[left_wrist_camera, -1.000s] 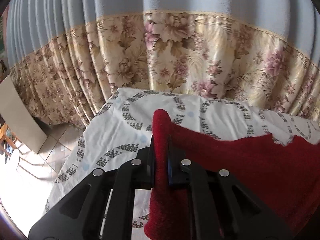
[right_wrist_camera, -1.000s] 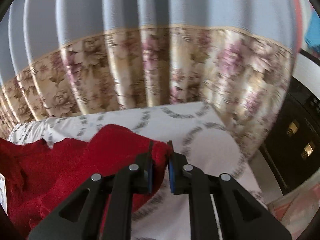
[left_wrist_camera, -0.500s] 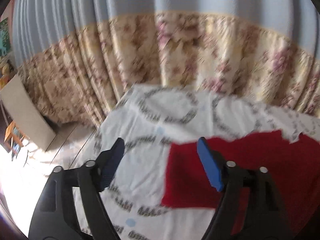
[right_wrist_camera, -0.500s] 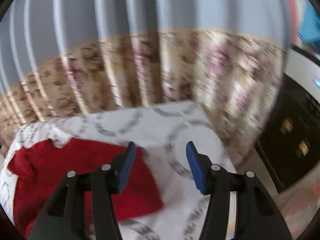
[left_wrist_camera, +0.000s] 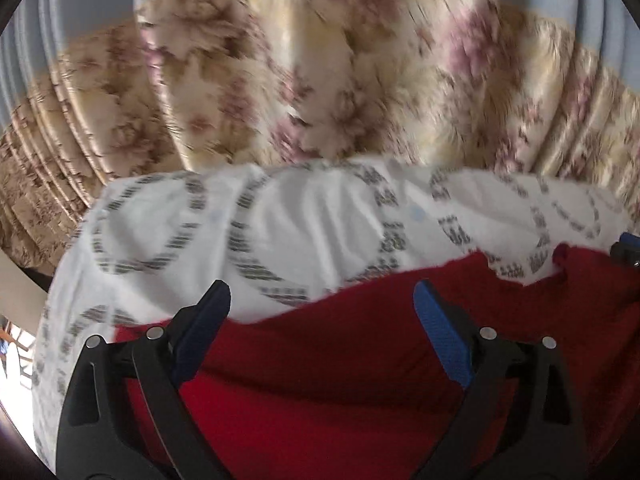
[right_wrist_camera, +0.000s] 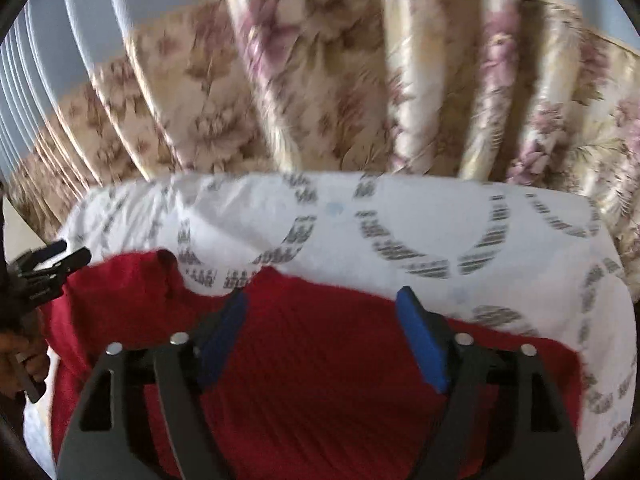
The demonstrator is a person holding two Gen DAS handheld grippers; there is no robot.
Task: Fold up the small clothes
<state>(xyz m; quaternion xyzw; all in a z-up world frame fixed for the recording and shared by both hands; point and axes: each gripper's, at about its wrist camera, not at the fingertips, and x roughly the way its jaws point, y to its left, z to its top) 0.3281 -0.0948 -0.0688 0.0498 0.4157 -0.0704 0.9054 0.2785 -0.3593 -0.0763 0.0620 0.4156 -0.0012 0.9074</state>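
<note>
A red knitted garment (left_wrist_camera: 344, 364) lies flat on the table covered with a white patterned cloth (left_wrist_camera: 312, 216); it also shows in the right wrist view (right_wrist_camera: 320, 372). My left gripper (left_wrist_camera: 320, 312) is open and empty, hovering over the garment's left part. My right gripper (right_wrist_camera: 322, 316) is open and empty, over the garment's right part. The left gripper's tips show at the left edge of the right wrist view (right_wrist_camera: 52, 260); the right gripper's blue pad shows at the right edge of the left wrist view (left_wrist_camera: 630, 240).
A floral curtain (left_wrist_camera: 320, 80) hangs right behind the table's far edge. The white cloth (right_wrist_camera: 400, 216) stretches beyond the garment toward the curtain. The floor drops off at the left of the table (left_wrist_camera: 16, 340).
Both grippers let go of the red garment's corners and opened. The garment dropped flat on the cloth. Both grippers then moved in over it.
</note>
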